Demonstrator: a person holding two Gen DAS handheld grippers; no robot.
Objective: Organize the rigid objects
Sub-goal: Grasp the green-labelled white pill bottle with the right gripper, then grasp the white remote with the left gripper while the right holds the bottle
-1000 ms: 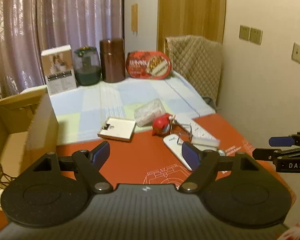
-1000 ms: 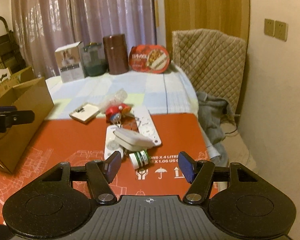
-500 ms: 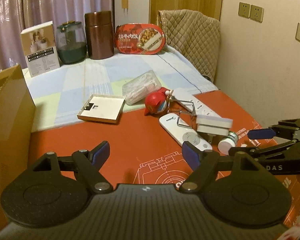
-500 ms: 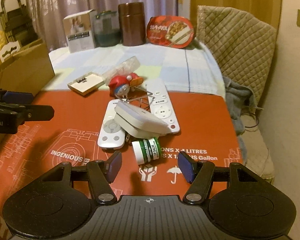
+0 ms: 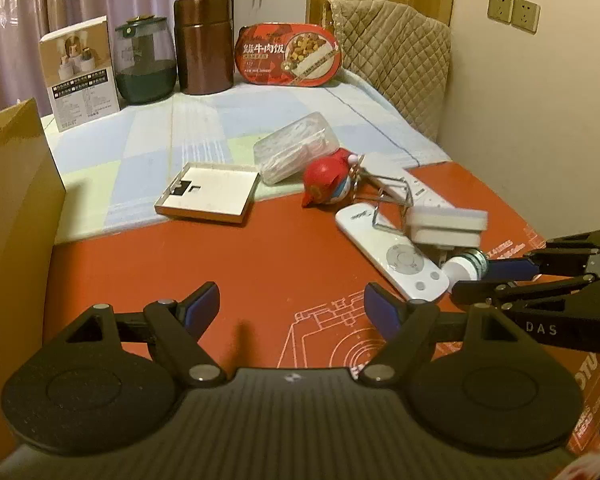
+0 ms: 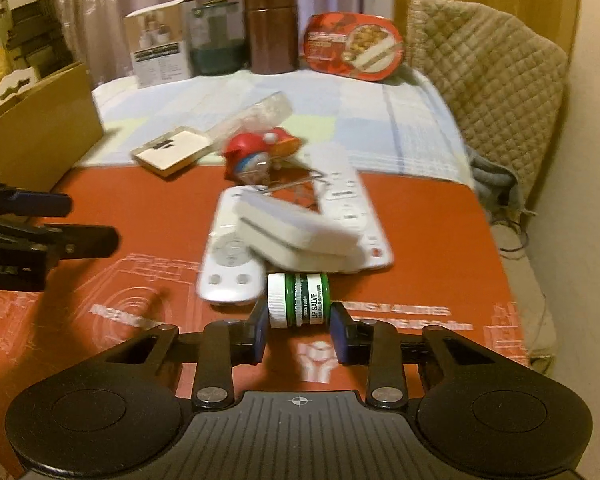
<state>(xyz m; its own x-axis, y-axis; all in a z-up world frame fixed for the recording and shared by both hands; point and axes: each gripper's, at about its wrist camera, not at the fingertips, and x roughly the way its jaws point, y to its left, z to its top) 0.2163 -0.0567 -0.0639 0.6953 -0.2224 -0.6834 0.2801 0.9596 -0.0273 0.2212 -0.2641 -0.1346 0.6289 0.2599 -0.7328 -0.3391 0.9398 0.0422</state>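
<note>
A small green lip salve jar point(image 6: 298, 300) with a white lid lies on its side on the red mat point(image 6: 148, 208). My right gripper point(image 6: 298, 326) is closing on it, one pad against each end of the jar. In the left wrist view the jar point(image 5: 466, 266) sits at the tips of the right gripper point(image 5: 472, 278). Just behind it lie a white remote point(image 6: 228, 260), a white flat case point(image 6: 296, 236), a second remote point(image 6: 344, 196) and a red toy figure point(image 6: 246, 152). My left gripper point(image 5: 291, 296) hovers open over bare mat, holding nothing.
A flat white tray point(image 5: 210, 194) and a clear plastic packet point(image 5: 294, 146) lie near the mat's far edge. A cardboard box point(image 5: 12, 208) stands at the left. A printed carton, glass jar point(image 5: 146, 66), brown canister and red food box line the back. A quilted chair point(image 6: 492, 80) stands on the right.
Both grippers came down and forward toward the table. The right gripper's jaws went from wide apart to closed around the lip salve jar. The left gripper's opening is unchanged.
</note>
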